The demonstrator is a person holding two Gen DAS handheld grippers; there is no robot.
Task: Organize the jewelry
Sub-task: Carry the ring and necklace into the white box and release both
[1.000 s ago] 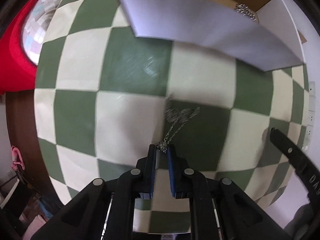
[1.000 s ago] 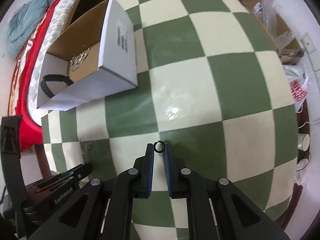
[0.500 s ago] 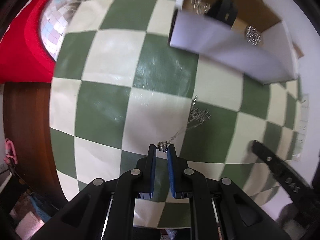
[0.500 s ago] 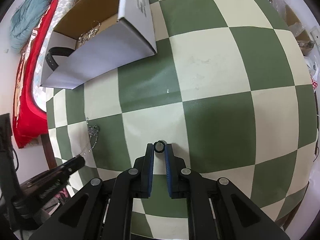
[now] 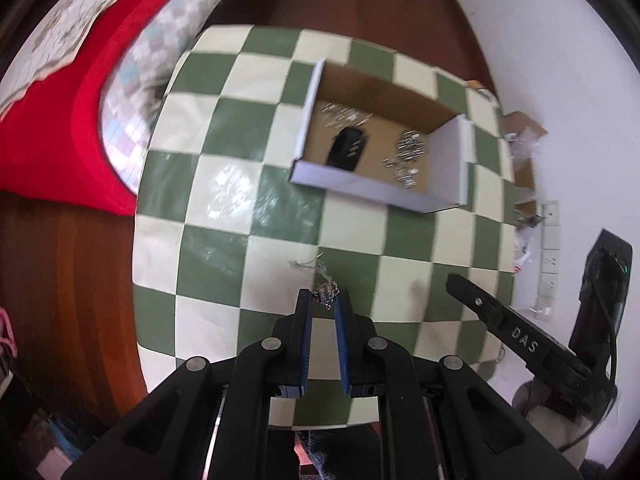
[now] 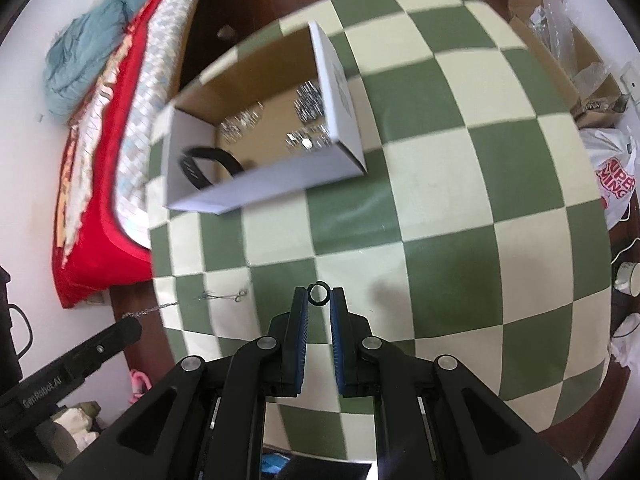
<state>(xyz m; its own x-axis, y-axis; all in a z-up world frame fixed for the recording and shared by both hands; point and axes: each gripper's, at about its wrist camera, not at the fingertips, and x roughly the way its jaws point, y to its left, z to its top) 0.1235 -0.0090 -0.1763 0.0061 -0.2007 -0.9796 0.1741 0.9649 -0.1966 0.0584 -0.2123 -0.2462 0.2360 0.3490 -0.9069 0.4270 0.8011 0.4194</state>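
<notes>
The left gripper (image 5: pixel 324 299) is clamping a silver necklace (image 5: pixel 325 290) at the lower centre; its chain is trailing onto the checkered table (image 5: pixel 224 248). The right gripper (image 6: pixel 319 295) is pinching a small dark ring (image 6: pixel 319 293). The open cardboard box (image 6: pixel 256 184), upper left, is holding silver jewelry pieces (image 6: pixel 308 98) and a black band (image 6: pixel 200 166).

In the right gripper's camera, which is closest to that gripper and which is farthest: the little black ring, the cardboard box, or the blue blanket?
1. Black ring: pinched between the jaws of the right gripper, so nearest.
2. Cardboard box: farther out on the checkered table, up and left.
3. Blue blanket: farthest, on the bed beyond the table, upper left.
</notes>
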